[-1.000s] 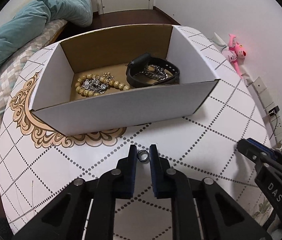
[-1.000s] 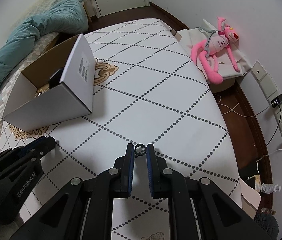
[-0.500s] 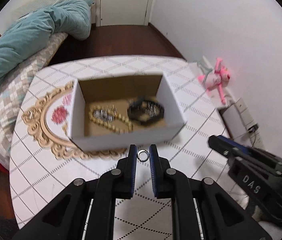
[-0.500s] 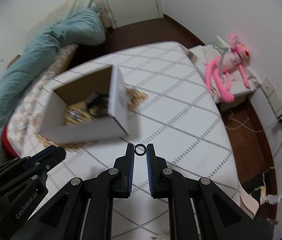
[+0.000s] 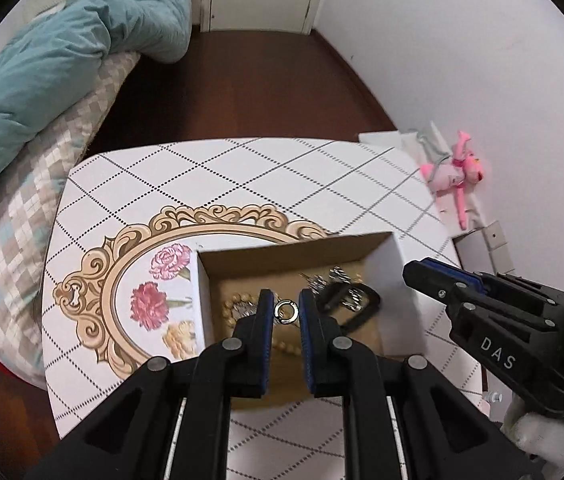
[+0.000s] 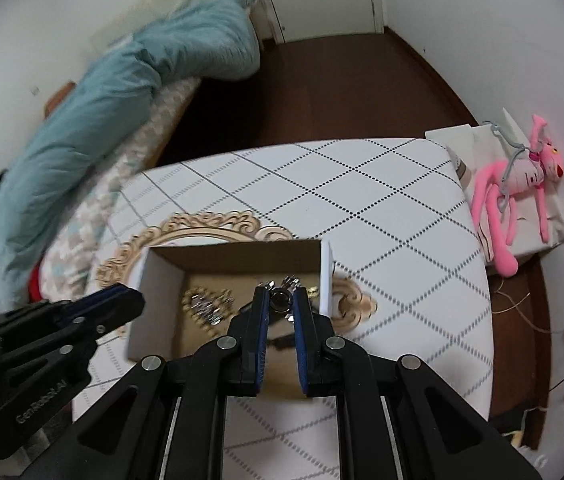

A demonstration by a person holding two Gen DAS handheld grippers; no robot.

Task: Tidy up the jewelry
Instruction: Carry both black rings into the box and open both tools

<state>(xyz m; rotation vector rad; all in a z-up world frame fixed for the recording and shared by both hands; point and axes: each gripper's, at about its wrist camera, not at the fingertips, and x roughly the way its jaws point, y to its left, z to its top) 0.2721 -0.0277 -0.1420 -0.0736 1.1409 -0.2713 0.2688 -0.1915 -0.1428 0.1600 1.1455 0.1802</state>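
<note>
A: What is shown in the left wrist view?

B: A small silver ring (image 5: 286,312) is pinched between the narrow-set jaws of the left gripper (image 5: 286,309), held above the open cardboard box (image 5: 397,256). Inside the box, a gold bead bracelet (image 5: 238,308) is seen toward the left wall and a black strap with a chain (image 5: 351,300) toward the right wall. The right gripper (image 5: 433,280) is seen over the box's right wall, but its jaws cannot be read from here.

A: And in the right wrist view?

B: A dark ring (image 6: 280,299) is gripped between the closely set jaws of the right gripper (image 6: 280,300), also above the box (image 6: 154,276), nearer its right wall. The picture is blurred, so the pieces below are only guessed to be the beads (image 6: 206,306).

A: How far along is the task judged to be?

B: Two pieces appear to be stored in the box already; both rings are yet to be dropped in. No other loose jewelry is seen on the table (image 5: 242,176) around the box, so little seems to be left.

A: What is given by one view only?

B: The painted flowers (image 5: 150,300) beside the box's left wall are shown only in the left view. The dark ring is shown only in the right view, where the left gripper (image 6: 122,304) is seen at the box's left wall, its ring hidden.
</note>
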